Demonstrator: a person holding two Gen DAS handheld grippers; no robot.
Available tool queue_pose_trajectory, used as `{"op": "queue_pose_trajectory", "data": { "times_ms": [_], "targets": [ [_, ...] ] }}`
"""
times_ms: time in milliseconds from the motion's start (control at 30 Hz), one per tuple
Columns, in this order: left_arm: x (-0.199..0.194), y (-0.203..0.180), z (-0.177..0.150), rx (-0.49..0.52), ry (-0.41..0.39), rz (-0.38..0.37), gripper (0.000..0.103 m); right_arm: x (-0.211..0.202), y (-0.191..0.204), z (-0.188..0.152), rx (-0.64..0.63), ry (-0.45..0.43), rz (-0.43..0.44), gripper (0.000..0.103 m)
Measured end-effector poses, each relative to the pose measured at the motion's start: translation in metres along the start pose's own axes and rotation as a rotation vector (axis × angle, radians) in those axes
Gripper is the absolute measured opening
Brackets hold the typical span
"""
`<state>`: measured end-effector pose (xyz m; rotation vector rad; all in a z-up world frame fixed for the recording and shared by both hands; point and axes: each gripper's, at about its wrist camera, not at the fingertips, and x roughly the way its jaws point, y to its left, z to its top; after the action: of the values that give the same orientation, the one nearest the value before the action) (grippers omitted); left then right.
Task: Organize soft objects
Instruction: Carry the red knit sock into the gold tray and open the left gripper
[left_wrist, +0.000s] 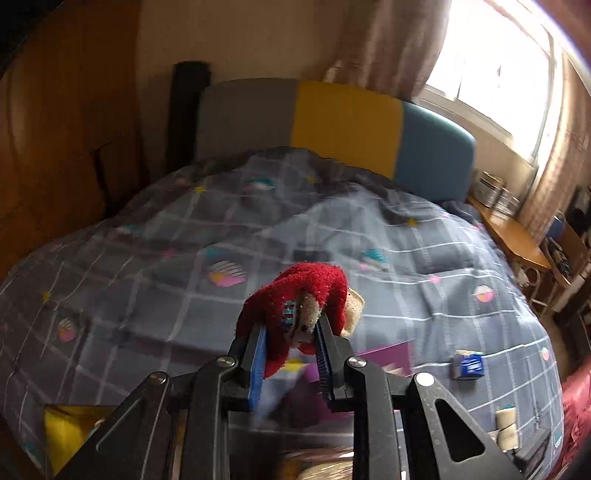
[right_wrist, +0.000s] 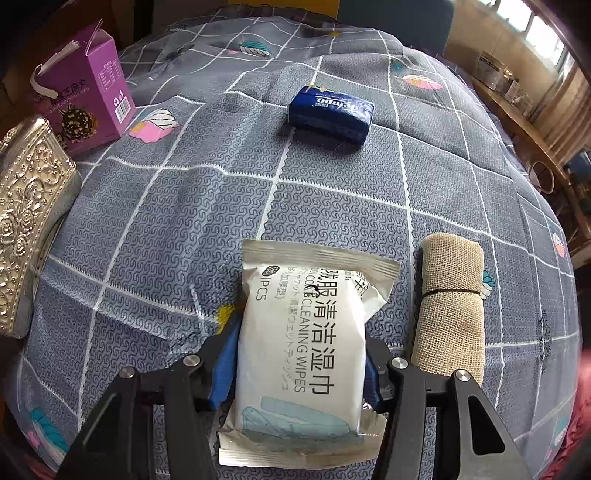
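My left gripper (left_wrist: 291, 325) is shut on a red fuzzy sock (left_wrist: 295, 295) with a cream cuff and holds it up above the bed. My right gripper (right_wrist: 301, 332) is shut on a white pack of cleaning wipes (right_wrist: 306, 332), which lies on the grey checked quilt (right_wrist: 184, 206). A rolled beige cloth (right_wrist: 450, 306) tied with a band lies just right of the wipes. A blue tissue pack (right_wrist: 330, 110) lies farther up the bed; it also shows in the left wrist view (left_wrist: 467, 364).
A purple carton (right_wrist: 85, 99) stands at the far left of the bed, with an embossed silver tin (right_wrist: 26, 221) beside it. A wooden shelf (left_wrist: 513, 236) with jars runs along the window side. The headboard (left_wrist: 332, 122) is grey, yellow and blue.
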<state>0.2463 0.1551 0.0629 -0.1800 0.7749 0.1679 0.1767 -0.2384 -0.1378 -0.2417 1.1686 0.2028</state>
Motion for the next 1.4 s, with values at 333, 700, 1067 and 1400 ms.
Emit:
{"op": "queue_pose_trajectory", "data": {
  "times_ms": [333,700,1067,1400],
  "targets": [
    [-0.061,0.152,-0.104,-0.205,-0.019,0.076,0.023,-0.007,0.016,-0.003,-0.019,-0.012,-0.017,0.056],
    [-0.097,0.172,-0.222,-0.2,0.014,0.153,0.024,-0.017,0.031,-0.006,-0.071,-0.045,-0.057,0.056],
    [-0.07,0.15,-0.259,-0.096,0.068,0.236,0.032,-0.025,0.042,-0.012,-0.084,-0.064,-0.081,0.056],
    [-0.09,0.145,-0.253,-0.097,0.018,0.233,0.036,-0.029,0.046,-0.016,-0.094,-0.073,-0.1,0.056]
  ]
}}
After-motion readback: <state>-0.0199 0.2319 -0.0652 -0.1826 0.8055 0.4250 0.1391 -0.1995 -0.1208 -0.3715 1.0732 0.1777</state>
